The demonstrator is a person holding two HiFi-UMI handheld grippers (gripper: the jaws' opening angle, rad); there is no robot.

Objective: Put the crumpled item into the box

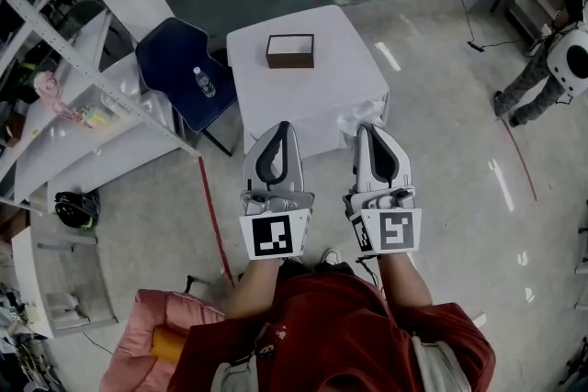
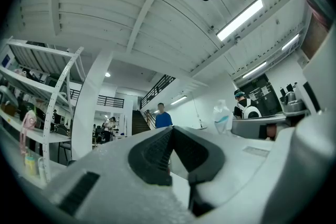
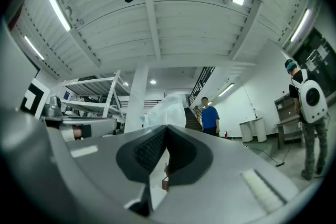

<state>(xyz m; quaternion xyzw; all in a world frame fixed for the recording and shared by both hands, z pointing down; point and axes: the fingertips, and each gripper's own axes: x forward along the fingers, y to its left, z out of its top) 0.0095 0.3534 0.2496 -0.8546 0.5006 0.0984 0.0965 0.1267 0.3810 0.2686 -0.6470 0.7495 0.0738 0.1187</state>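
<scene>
Hovering short of the worktop (image 1: 317,96), left gripper (image 1: 282,131) and right gripper (image 1: 365,133) keep jaws pressed together, empty, likely pre-approach. Crumpled item (image 1: 372,112) sits at its near right corner, box (image 1: 290,50) toward the far edge

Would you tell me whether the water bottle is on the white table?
No, the water bottle rests on the blue chair beside the table, not on it.
</scene>
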